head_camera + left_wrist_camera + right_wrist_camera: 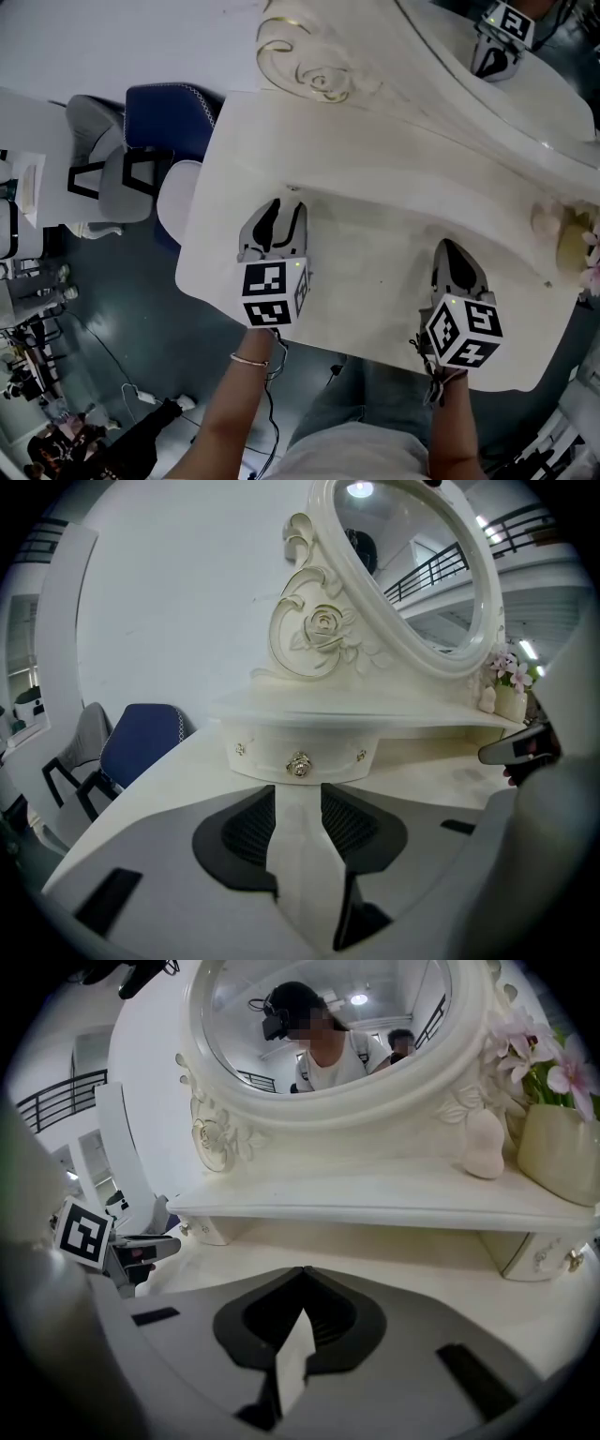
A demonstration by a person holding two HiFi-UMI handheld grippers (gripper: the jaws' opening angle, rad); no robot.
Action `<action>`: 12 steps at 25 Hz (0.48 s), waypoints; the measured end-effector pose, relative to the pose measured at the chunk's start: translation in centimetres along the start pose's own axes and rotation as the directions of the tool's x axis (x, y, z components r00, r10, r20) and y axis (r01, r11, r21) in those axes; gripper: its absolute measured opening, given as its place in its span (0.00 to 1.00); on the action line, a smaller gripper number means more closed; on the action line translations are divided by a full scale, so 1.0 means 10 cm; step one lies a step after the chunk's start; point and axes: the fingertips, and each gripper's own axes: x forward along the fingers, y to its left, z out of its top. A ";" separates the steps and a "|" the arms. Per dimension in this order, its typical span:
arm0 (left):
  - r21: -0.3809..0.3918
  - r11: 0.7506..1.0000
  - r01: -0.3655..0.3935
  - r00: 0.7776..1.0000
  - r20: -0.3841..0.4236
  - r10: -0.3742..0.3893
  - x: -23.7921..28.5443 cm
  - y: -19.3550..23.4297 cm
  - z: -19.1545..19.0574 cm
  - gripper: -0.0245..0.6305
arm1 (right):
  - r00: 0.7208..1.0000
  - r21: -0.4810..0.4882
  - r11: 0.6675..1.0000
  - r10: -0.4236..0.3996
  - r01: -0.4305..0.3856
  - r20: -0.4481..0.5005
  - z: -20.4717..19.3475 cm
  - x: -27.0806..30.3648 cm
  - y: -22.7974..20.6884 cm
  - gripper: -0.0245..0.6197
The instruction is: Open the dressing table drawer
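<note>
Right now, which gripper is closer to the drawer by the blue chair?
Left. The left gripper points straight at that drawer, just short of it. The right gripper sits farther along the table, off to the drawer's right.

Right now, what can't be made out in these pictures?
Right drawer: in the right gripper view, its far side is cut off by the dark lens rim.
Vase: in the head view, it is blurred and cut off by the right edge.
Space under the tabletop: no view shows it, because the top itself hides it.
</note>
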 end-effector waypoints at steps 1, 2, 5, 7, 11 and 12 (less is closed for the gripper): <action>0.004 1.000 0.002 1.000 -0.001 -0.002 0.02 0.00 0.01 0.27 | 1.000 0.003 1.000 -0.001 0.001 -0.002 0.00 0.01 -0.01 0.05; 0.007 1.000 0.003 1.000 -0.001 -0.003 0.03 0.00 0.02 0.27 | 1.000 0.005 1.000 -0.002 0.002 -0.003 -0.01 0.01 -0.01 0.05; 0.016 1.000 0.005 1.000 0.001 -0.005 0.08 0.00 0.06 0.27 | 1.000 0.010 1.000 -0.005 0.006 -0.007 -0.01 0.02 -0.03 0.05; 0.022 1.000 0.004 1.000 0.003 -0.005 0.11 0.00 0.08 0.27 | 1.000 0.010 1.000 -0.007 0.007 -0.010 -0.01 0.03 -0.04 0.05; 0.028 1.000 0.002 1.000 0.007 -0.002 0.17 0.00 0.12 0.27 | 1.000 0.012 1.000 -0.002 0.003 -0.012 0.01 0.07 -0.05 0.05; 0.030 1.000 0.002 1.000 0.008 -0.003 0.18 -0.01 0.12 0.27 | 1.000 0.012 1.000 0.000 0.001 -0.012 0.02 0.08 -0.05 0.05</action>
